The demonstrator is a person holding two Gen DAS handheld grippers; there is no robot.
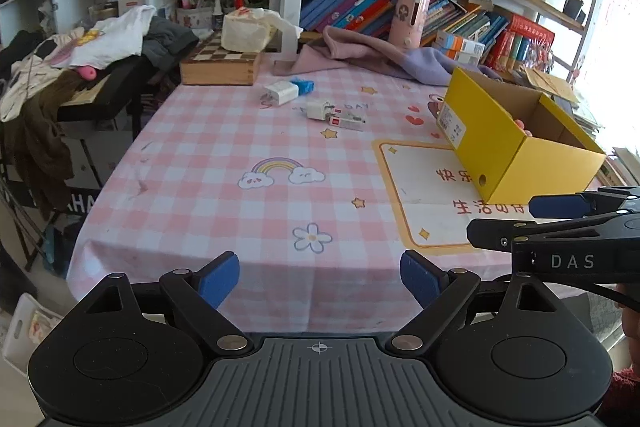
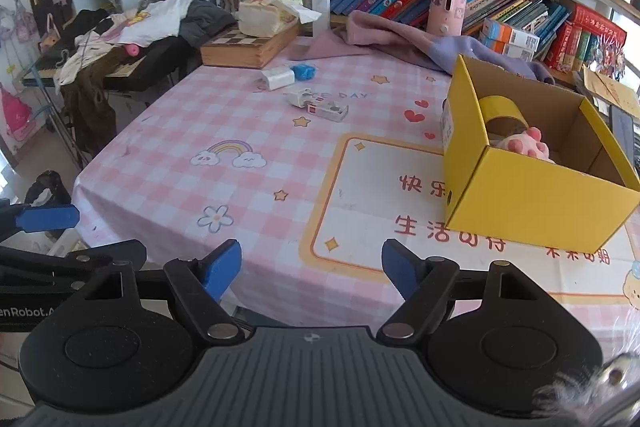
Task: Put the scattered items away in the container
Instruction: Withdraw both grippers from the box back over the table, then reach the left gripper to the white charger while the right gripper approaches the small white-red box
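Note:
A yellow cardboard box (image 1: 496, 139) (image 2: 532, 203) stands open at the right of the table; in the right wrist view it holds a yellow tape roll (image 2: 502, 115) and a pink paw toy (image 2: 528, 145). Far across the table lie a white charger (image 1: 281, 93) (image 2: 278, 78), a blue crumpled item (image 1: 302, 85) (image 2: 304, 71), a second white plug (image 1: 318, 109) (image 2: 298, 97) and a small red-and-white box (image 1: 347, 120) (image 2: 328, 110). My left gripper (image 1: 320, 277) is open and empty at the near edge. My right gripper (image 2: 312, 267) is open and empty beside it.
A wooden chess box (image 1: 220, 61) with a tissue pack (image 1: 248, 31) stands at the far left. A purple cloth (image 1: 380, 57) and a pink bottle (image 1: 410, 21) lie at the back before bookshelves. Clothes (image 1: 80, 55) pile left of the table.

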